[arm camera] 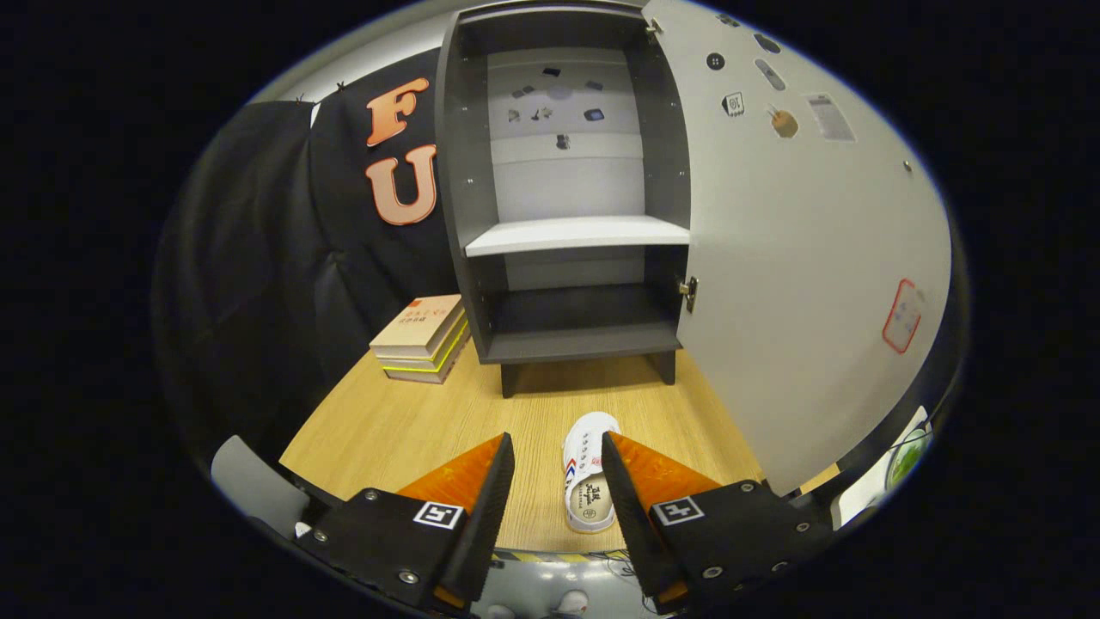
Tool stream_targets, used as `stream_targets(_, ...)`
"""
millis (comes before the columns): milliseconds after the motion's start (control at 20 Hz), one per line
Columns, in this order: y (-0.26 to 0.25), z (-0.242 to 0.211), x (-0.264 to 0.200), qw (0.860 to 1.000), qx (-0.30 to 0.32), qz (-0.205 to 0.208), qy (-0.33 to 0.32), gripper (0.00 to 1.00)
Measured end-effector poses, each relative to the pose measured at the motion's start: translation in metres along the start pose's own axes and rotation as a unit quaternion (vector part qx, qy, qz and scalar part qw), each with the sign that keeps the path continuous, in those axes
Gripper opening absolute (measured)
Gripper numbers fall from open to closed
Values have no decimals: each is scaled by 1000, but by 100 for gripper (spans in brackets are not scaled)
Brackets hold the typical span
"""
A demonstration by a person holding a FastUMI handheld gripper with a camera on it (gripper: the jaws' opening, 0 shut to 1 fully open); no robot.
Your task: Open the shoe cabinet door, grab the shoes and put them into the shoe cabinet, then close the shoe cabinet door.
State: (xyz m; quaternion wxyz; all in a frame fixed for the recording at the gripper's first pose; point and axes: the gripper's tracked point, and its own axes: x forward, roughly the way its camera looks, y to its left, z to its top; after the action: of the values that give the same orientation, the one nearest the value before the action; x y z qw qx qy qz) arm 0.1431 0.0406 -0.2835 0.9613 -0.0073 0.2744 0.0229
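Wood-grain tabletop carries everything I have to work with, so I read it from my own end outward. Nearest me, my gripper has its fingers spread wide and pinching nothing; I judge that gap is kept so they can drop either side of the shoe. The small white shoe lies on the table between the fingers, close against the right one, heel toward me and toe pointing at the cabinet, which lines it up for a straight push inward. Beyond the fingers stands the shoe cabinet on short legs, its door swung fully out to the right, so the opening step looks done. Its lower compartment sits lowest and nearest, the likeliest spot for the shoe, below a pale shelf. Left of the cabinet, touching or nearly so, rests a stack of books, out of my path.
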Motion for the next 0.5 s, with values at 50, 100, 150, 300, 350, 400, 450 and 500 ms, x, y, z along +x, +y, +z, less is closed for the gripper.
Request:
stream_targets(50, 0, -10, 10, 1000, -3, -2, 14, 66)
stream_targets(100, -3, -18, 18, 1000, -8, -6, 26, 66)
stream_targets(150, -4, -26, 25, 999, -8, -6, 35, 65)
stream_targets(300, -2, -51, 50, 998, -6, -1, 67, 66)
stream_targets(350, -2, -58, 58, 997, -8, 0, 76, 66)
stream_targets(400, -3, -67, 67, 996, -10, -1, 87, 66)
stream_targets(450, -3, -77, 75, 995, -10, -1, 100, 66)
stream_targets(500, -4, -86, 83, 994, -8, -1, 112, 66)
